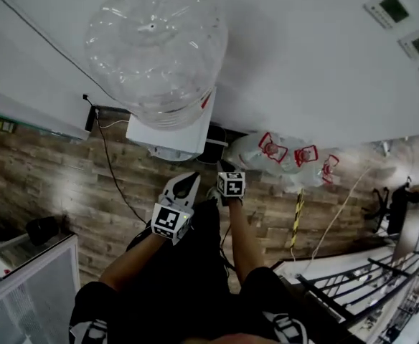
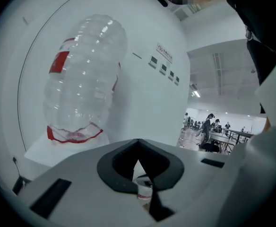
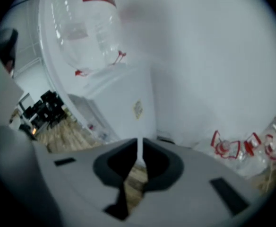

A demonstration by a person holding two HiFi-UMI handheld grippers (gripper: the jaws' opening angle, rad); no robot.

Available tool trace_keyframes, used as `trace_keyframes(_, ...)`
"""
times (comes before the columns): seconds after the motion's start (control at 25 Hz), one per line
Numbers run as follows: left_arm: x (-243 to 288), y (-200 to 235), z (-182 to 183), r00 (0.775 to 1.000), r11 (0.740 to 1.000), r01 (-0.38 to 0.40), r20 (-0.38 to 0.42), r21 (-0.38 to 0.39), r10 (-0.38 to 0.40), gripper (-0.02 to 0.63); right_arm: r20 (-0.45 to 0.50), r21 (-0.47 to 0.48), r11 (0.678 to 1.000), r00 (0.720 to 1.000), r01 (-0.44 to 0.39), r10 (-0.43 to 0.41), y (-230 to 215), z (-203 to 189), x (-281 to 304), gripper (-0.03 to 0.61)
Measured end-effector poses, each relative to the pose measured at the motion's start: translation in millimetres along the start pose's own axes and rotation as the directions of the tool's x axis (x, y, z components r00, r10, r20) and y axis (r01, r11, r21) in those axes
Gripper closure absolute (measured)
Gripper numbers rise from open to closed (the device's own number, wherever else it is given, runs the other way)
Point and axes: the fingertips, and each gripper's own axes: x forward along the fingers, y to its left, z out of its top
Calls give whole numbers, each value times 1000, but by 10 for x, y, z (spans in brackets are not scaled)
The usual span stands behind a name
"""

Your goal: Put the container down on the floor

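Observation:
A big clear water container [image 1: 156,45] stands neck down on a white dispenser [image 1: 170,131] against the wall. It also shows in the left gripper view [image 2: 81,79] and the right gripper view [image 3: 88,27]. Both grippers hang in the air in front of the dispenser, apart from it, and hold nothing. The fingertips of my left gripper [image 1: 184,185] [image 2: 138,143] meet. My right gripper [image 1: 224,169] [image 3: 140,145] points down at the dispenser [image 3: 124,103], with only a thin slit between its jaws and nothing in it.
Several empty jugs with red handles [image 1: 281,156] [image 3: 242,145] lie on the wooden floor right of the dispenser. A black cable [image 1: 113,170] runs across the floor at its left. A white cabinet [image 1: 23,278] stands at lower left, a black railing [image 1: 367,285] at lower right.

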Motion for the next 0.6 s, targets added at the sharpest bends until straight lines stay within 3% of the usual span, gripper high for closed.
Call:
trace_keyframes(0.12,-379,130,101,1000,999,8,-22,34,-8,584,93,78,997,996,12,-20,313,137,-494,538)
trace_keyframes(0.28,-805,349,369,1000,997,8,-1,82,-8,583,211,98,995,977,4,-24,738,363,-1023,543)
trace_keyframes(0.44,-1186,373,717,998,990,19,51,142,-26,583,341,118,993,939,-12,-29,1133,663,-1642,545)
trace_keyframes(0.6,-1458,281,891,996,994,32,75,104,-39,583,444,153,988,895,-22,-49,1417,827,-2334,545)
